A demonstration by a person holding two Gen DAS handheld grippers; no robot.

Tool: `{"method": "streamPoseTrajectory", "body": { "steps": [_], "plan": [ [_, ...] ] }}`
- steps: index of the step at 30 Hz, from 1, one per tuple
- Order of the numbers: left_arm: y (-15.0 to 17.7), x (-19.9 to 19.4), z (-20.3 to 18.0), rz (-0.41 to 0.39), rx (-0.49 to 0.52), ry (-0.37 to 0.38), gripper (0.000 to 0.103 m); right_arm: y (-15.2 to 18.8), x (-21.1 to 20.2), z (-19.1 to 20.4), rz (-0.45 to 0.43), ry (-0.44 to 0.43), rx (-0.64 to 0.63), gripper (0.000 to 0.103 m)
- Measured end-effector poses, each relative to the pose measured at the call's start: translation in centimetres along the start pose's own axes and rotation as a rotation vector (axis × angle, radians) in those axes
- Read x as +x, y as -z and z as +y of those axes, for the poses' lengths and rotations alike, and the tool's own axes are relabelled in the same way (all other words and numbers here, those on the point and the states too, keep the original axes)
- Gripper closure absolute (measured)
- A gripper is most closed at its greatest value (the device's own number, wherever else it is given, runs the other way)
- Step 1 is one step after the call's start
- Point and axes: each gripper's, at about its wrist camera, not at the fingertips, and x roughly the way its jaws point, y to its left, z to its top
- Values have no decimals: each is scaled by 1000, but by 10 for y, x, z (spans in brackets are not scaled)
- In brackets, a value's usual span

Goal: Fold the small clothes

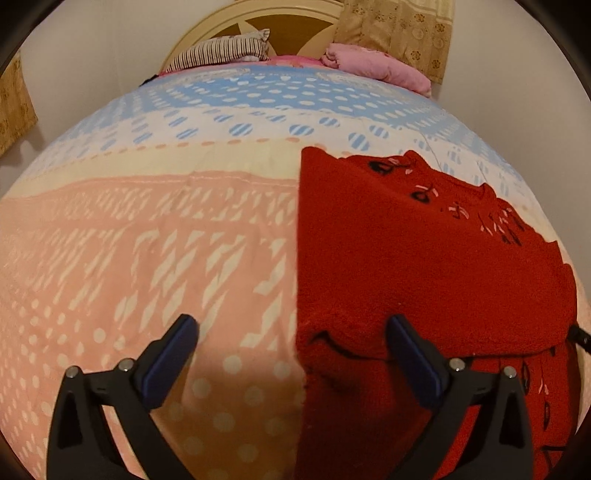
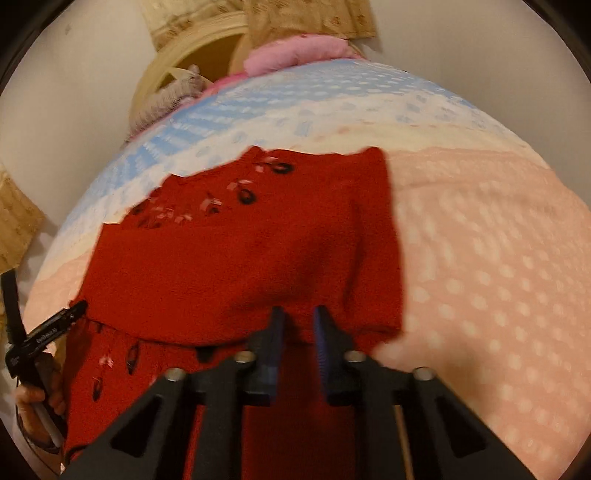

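Note:
A small red knitted sweater with black and pink embroidery lies partly folded on the bed; it also shows in the right wrist view. My left gripper is open wide and empty, hovering above the sweater's left edge, one finger over the bedspread, the other over the red cloth. My right gripper hangs over the sweater's near folded edge with its jaws narrowly apart; no cloth shows between them. The left gripper's body and the hand that holds it show at the far left of the right wrist view.
The bed is covered with a pink, cream and blue patterned bedspread. A striped pillow and a pink cushion lie by the round headboard. Beige curtains hang behind. The bed's edges drop away on both sides.

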Motion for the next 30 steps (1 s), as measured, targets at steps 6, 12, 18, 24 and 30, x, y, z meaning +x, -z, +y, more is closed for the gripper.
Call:
{"method": "streamPoseTrajectory", "body": {
  "steps": [6, 12, 18, 24, 30],
  "plan": [
    [3, -1, -2, -9, 3, -14, 0, 7, -33, 1, -69, 150, -78, 91],
    [3, -1, -2, -9, 3, -11, 0, -18, -15, 10, -79, 121, -84, 87],
    [3, 0, 0, -9, 4, -12, 0, -17, 18, 11, -10, 104, -77, 69],
    [3, 0, -1, -8, 4, -11, 0, -17, 13, 17, 2, 130, -95, 89],
    [3, -1, -1, -9, 5, -13, 0, -17, -18, 14, -51, 188, -114, 91]
  ]
}}
